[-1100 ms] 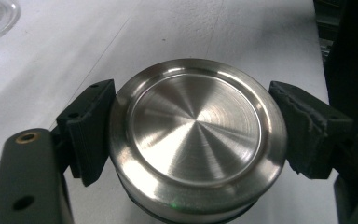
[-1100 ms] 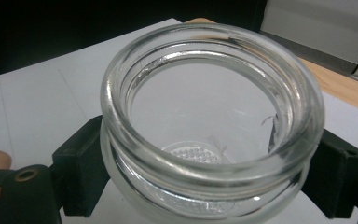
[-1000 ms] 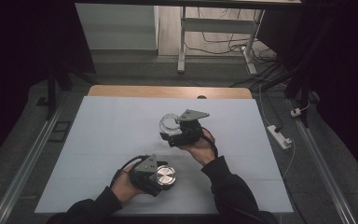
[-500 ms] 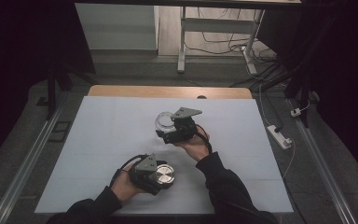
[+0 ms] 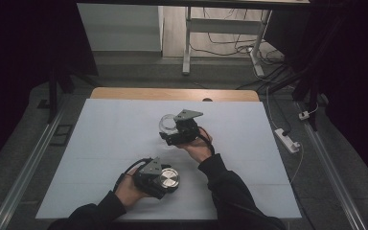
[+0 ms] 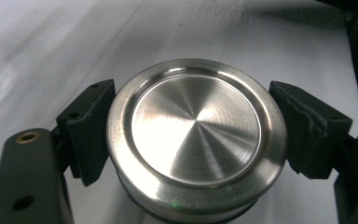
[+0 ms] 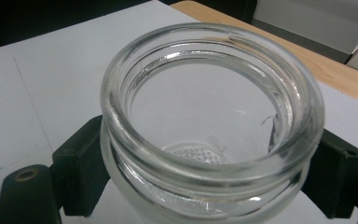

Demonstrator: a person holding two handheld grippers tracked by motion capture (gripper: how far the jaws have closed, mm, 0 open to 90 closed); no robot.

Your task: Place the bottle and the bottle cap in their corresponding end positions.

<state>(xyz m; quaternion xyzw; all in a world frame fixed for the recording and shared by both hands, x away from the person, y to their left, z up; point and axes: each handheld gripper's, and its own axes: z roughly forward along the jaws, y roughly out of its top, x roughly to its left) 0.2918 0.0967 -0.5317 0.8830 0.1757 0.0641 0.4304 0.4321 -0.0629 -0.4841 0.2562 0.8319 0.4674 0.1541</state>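
White tabletop: left claw grips steel lid; right claw clamps open glass jar.

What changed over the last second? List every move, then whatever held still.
The right gripper, shut on the clear glass jar, slid a little toward the person and leftward in the high view, closer to the left gripper. That one stayed put, shut on the round brushed-steel lid above the white table.

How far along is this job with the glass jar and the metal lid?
Done: the lid is off the jar, each gripped separately. In hand: the left claw clamps the steel lid near the table's front; the right claw clamps the open, empty glass jar farther back. Left: probably bringing them together.
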